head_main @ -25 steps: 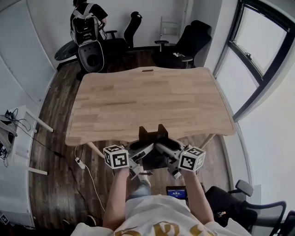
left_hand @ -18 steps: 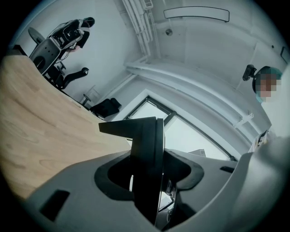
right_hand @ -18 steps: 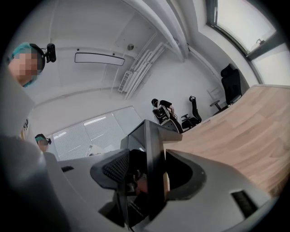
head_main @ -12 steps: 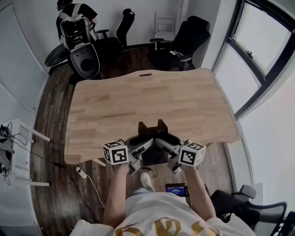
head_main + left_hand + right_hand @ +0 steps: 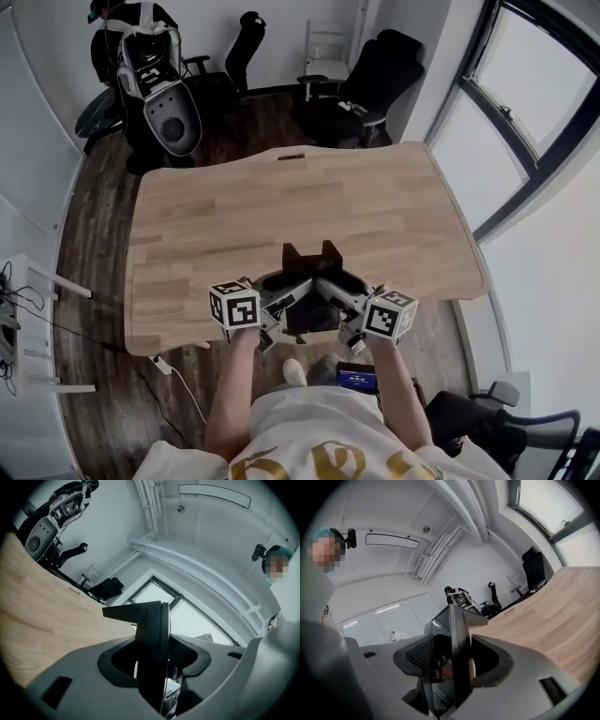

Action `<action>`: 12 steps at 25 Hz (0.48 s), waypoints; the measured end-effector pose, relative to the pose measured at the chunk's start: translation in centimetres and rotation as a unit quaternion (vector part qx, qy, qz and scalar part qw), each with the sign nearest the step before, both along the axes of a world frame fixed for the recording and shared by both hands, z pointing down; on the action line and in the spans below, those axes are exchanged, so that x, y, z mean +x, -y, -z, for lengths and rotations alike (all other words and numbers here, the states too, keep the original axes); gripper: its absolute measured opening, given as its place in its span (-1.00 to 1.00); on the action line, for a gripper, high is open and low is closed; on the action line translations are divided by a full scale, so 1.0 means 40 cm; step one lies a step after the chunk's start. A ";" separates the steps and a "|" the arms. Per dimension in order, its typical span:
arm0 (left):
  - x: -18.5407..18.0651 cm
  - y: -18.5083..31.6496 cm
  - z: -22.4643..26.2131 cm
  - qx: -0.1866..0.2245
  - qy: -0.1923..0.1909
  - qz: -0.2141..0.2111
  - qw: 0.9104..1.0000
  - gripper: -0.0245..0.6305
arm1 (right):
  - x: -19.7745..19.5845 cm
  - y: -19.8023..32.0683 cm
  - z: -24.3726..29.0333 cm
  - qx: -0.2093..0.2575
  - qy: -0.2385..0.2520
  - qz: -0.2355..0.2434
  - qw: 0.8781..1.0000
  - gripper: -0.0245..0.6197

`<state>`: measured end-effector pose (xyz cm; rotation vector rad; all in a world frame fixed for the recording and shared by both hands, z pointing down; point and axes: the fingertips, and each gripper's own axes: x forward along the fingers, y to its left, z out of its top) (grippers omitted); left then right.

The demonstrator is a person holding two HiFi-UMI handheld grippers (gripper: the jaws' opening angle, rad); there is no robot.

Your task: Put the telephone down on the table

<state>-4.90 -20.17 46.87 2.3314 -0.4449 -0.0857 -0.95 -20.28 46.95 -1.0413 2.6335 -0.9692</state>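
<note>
Carry step: left gripper (image 5: 284,302) and right gripper (image 5: 339,298) jaws each pinch the telephone (image 5: 310,263) at the table (image 5: 216,216) edge. Next, lower it level and release.

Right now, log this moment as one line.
telephone: upright, held from both sides | left gripper: shut on telephone | right gripper: shut on telephone | table: telephone over near edge

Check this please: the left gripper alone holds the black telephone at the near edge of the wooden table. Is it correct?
No. The left gripper is not alone: the right gripper view shows the right gripper shut on the telephone too. The rest is right.
</note>
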 end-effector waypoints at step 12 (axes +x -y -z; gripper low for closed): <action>-0.022 0.099 -0.009 0.000 0.001 0.004 1.000 -0.33 | -0.021 0.101 -0.007 0.003 0.007 0.001 1.000 -0.17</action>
